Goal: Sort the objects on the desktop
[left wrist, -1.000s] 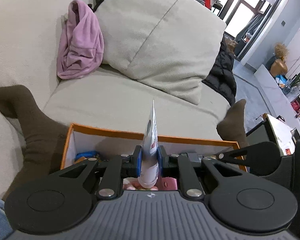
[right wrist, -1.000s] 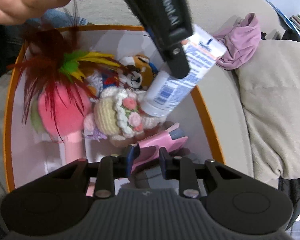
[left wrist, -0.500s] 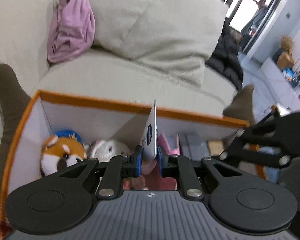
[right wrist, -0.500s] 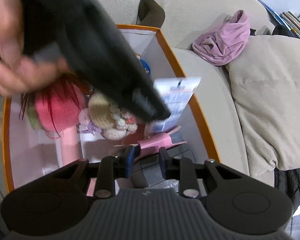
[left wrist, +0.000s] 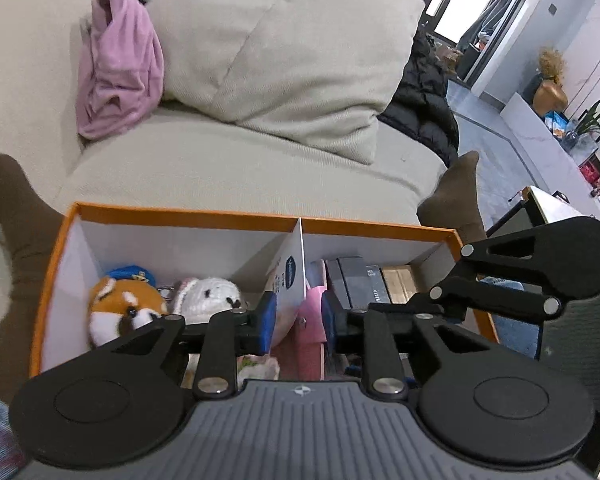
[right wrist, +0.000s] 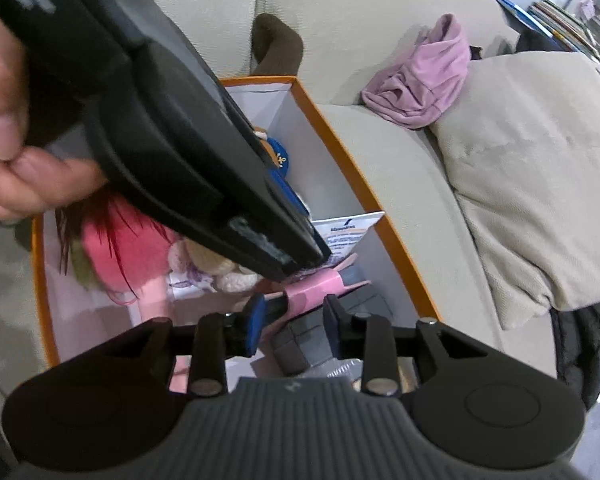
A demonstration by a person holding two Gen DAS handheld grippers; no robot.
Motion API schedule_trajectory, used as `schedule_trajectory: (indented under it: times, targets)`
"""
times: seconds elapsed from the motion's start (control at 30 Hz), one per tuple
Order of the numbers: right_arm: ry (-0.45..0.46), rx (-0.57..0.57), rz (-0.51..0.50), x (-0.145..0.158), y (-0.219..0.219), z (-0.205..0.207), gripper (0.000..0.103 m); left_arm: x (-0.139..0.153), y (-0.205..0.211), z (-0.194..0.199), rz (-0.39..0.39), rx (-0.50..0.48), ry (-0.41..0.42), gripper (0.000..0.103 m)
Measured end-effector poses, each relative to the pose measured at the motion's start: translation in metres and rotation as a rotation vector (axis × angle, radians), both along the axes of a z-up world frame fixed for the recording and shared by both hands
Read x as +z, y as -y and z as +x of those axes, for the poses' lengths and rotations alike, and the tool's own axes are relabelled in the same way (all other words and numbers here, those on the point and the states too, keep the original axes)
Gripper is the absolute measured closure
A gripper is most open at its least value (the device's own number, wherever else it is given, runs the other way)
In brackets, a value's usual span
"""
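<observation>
Left wrist view: left tool was opening, releasing the tube into the box; right tool likewise opening off the pink clip — withdrawal seemed next.

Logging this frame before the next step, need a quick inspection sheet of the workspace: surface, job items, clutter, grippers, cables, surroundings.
Surface: beige sofa seat; orange-rimmed box sits on it.
Job's things: white tube upright in the box; pink case beside dark boxes; fox plush, white plush and pink feathered toy also in the box.
Clutter: pink cloth, cushion, black jacket on the sofa.
Grippers: left gripper opening, tube between its jaws, right pad clear of it; right gripper opening, pink case between its jaws, no grip.
Cables: nothing seen.
Surroundings: person's socked feet by the box; window, plant beyond.
</observation>
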State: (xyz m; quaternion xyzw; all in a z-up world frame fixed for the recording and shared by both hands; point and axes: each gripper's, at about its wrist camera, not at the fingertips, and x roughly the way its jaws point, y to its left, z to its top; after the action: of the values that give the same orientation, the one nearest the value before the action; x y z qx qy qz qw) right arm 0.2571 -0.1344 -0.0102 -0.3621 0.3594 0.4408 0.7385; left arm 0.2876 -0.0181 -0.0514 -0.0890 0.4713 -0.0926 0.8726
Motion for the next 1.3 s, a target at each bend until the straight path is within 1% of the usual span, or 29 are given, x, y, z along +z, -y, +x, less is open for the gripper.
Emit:
schedule_trajectory:
  times: [0.07, 0.2, 0.3, 0.33, 0.4, 0.43, 0.5, 0.67, 0.73, 0.77, 0.8, 0.83, 0.87, 0.93, 1.0, 1.07, 1.17, 1.23, 1.3]
  targets:
    - [-0.009, -0.051, 0.006, 0.003, -0.004, 0.003, 0.066, 0.011, 0.002, -0.013, 0.017, -0.006, 0.031, 0.072]
    - [-0.043, -0.198, 0.042, 0.019, 0.004, -0.012, 0.06, 0.032, 0.006, -0.04, 0.055, -0.02, 0.075, 0.07]
    - [-0.073, -0.342, 0.056, 0.022, 0.008, -0.022, 0.052, 0.041, 0.008, -0.061, 0.093, -0.022, 0.095, 0.068]
    - [-0.093, -0.386, 0.076, 0.022, 0.011, -0.027, 0.051, 0.043, 0.008, -0.067, 0.106, -0.021, 0.104, 0.067]
    - [-0.109, -0.425, 0.136, 0.021, 0.018, -0.039, 0.049, 0.045, 0.007, -0.083, 0.121, -0.015, 0.136, 0.06]
    - [-0.103, -0.457, 0.164, 0.018, 0.02, -0.046, 0.049, 0.045, 0.006, -0.089, 0.126, -0.009, 0.146, 0.052]
    - [-0.094, -0.535, 0.193, 0.012, 0.022, -0.054, 0.048, 0.044, 0.003, -0.102, 0.136, 0.015, 0.168, 0.052]
    - [-0.127, -0.677, 0.328, -0.002, 0.033, -0.072, 0.047, 0.034, -0.005, -0.124, 0.172, 0.102, 0.177, 0.048]
    - [-0.103, -0.744, 0.373, -0.004, 0.038, -0.077, 0.047, 0.028, -0.009, -0.132, 0.18, 0.129, 0.19, 0.044]
    - [-0.087, -0.766, 0.395, -0.004, 0.041, -0.08, 0.047, 0.026, -0.011, -0.136, 0.179, 0.143, 0.2, 0.044]
    - [-0.076, -0.79, 0.418, -0.003, 0.044, -0.084, 0.047, 0.024, -0.012, -0.14, 0.178, 0.154, 0.213, 0.044]
    - [-0.057, -0.821, 0.454, -0.002, 0.048, -0.09, 0.047, 0.022, -0.014, -0.144, 0.174, 0.167, 0.236, 0.041]
    - [-0.036, -0.837, 0.487, 0.0, 0.052, -0.096, 0.045, 0.021, -0.015, -0.148, 0.173, 0.175, 0.253, 0.038]
    - [-0.001, -0.871, 0.526, -0.001, 0.055, -0.107, 0.044, 0.017, -0.015, -0.154, 0.179, 0.196, 0.268, 0.037]
    - [0.025, -0.886, 0.538, -0.004, 0.055, -0.119, 0.043, 0.014, -0.015, -0.16, 0.174, 0.194, 0.281, 0.037]
    - [0.065, -0.924, 0.558, -0.009, 0.057, -0.13, 0.043, 0.01, -0.013, -0.165, 0.173, 0.198, 0.286, 0.037]
    - [0.076, -0.954, 0.566, -0.017, 0.059, -0.138, 0.043, 0.004, -0.01, -0.171, 0.178, 0.198, 0.288, 0.036]
    - [0.089, -0.967, 0.58, -0.019, 0.061, -0.144, 0.043, 0.002, -0.006, -0.176, 0.198, 0.192, 0.305, 0.034]
    - [0.123, -0.953, 0.566, -0.019, 0.059, -0.149, 0.042, 0.0, -0.003, -0.178, 0.221, 0.183, 0.322, 0.032]
